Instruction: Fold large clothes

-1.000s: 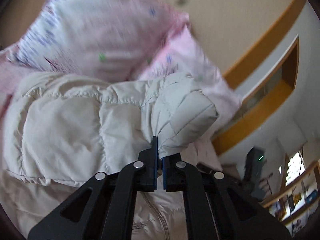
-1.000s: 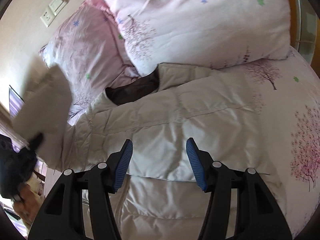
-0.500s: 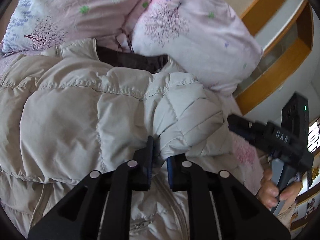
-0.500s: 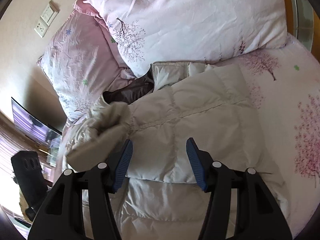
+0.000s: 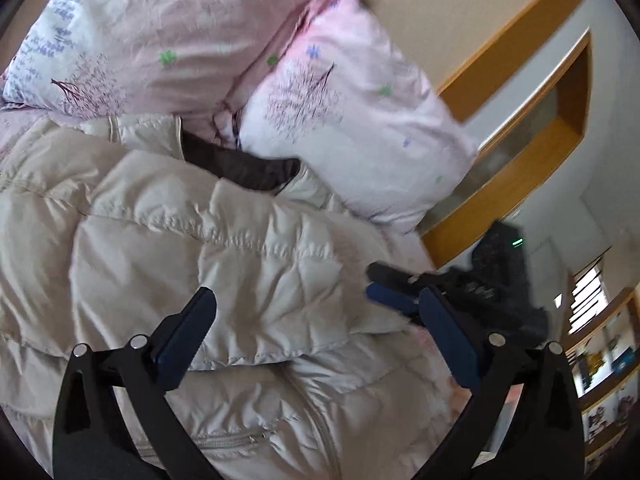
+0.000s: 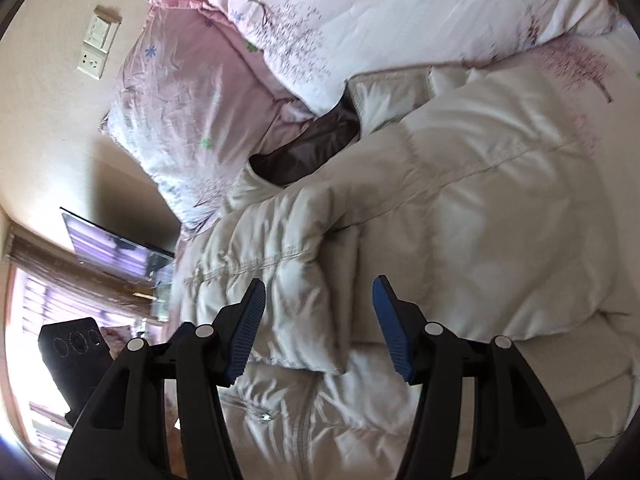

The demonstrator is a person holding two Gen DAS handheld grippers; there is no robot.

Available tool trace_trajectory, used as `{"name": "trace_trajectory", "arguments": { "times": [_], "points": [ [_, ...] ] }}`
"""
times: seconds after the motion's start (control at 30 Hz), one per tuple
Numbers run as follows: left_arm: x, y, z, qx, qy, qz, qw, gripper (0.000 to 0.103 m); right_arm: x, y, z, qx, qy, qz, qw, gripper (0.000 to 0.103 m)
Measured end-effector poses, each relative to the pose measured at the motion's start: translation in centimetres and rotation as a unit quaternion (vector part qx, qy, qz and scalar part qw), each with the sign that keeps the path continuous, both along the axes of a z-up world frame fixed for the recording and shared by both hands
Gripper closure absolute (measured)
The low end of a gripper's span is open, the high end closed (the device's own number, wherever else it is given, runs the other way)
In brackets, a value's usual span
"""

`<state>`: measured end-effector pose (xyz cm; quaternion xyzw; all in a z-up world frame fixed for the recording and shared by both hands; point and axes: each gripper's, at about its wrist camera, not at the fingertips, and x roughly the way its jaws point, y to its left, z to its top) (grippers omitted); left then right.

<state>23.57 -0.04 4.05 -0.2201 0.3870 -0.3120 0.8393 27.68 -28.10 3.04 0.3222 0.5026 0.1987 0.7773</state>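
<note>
Jacket (image 5: 240, 264): cream quilted down coat, spread front-up on the bed, collar end toward the pillows, zip running down the lower middle.
Sleeves: both folded in across the chest; left-side sleeve (image 6: 280, 264) lying over the front panel, cuff end near the centre line.
Lining (image 5: 240, 164): dark brown, showing at the open neck.
Left gripper (image 5: 320, 316): above the folded sleeve, fingers spread wide, nothing between them.
Right gripper (image 6: 318, 312): above the jacket's middle, fingers apart and empty; also seen at the right of the left wrist view, blurred.
Pillows (image 5: 360, 132): two, pink and white with tree and flower print, just beyond the collar, propped at the wall.
Bed sheet (image 6: 580, 64): same print, beside the jacket's shoulder.
Wall socket panel (image 6: 98, 46): on the beige wall above the pillows.
Window frame (image 5: 520, 112): wooden, beside the bed.
</note>
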Motion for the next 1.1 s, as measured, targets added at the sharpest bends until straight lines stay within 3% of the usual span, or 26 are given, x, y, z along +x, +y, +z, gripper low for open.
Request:
{"name": "trace_trajectory", "arguments": {
  "times": [0.13,0.23,0.37,0.4,0.43,0.53,0.6,0.7,0.77,0.9,1.0,1.1],
  "points": [
    [-1.4,4.2,0.8,-0.006,-0.013,0.038,0.9992,0.002,0.4,1.3,-0.4,-0.011,0.008,0.021,1.000,0.045],
    [-2.4,8.0,0.3,0.039,0.001,0.074,0.9965,0.002,0.9,2.4,-1.3,-0.023,0.023,0.032,0.999,0.046],
    [-4.1,13.6,-0.8,0.094,0.028,0.146,0.9845,0.002,1.1,3.2,-2.5,-0.033,0.040,0.041,0.998,0.046],
    [-4.6,15.4,-1.2,0.116,0.043,0.175,0.9767,0.002,1.2,3.6,-2.9,-0.034,0.043,0.044,0.998,0.050],
    [-4.8,16.5,-1.3,0.128,0.052,0.191,0.9718,0.002,1.2,3.9,-3.1,-0.036,0.044,0.048,0.997,0.063],
    [-5.6,20.2,-1.9,0.151,0.073,0.242,0.9556,0.002,1.1,5.0,-2.7,-0.054,0.023,0.057,0.997,0.086],
    [-6.1,21.9,-2.2,0.156,0.084,0.266,0.9474,0.002,0.9,5.2,-0.9,-0.064,-0.015,0.053,0.996,0.090],
    [-6.8,23.5,-2.4,0.149,0.078,0.279,0.9453,0.002,0.5,4.7,2.3,-0.078,-0.080,0.027,0.993,0.091],
    [-7.3,24.1,-2.6,0.148,0.064,0.281,0.9460,0.002,0.6,4.2,3.2,-0.095,-0.097,0.014,0.991,0.091],
    [-7.8,24.4,-3.1,0.116,0.022,0.270,0.9557,0.002,1.3,3.9,0.9,-0.117,-0.052,0.004,0.992,0.091],
    [-7.4,23.8,-3.5,0.139,0.025,0.250,0.9580,0.002,1.8,3.2,-1.8,-0.120,-0.007,-0.005,0.993,0.090],
    [-6.7,23.6,-4.3,0.147,0.057,0.232,0.9598,0.002,2.1,2.9,-3.2,-0.119,0.019,-0.011,0.993,0.089]
  ]
}}
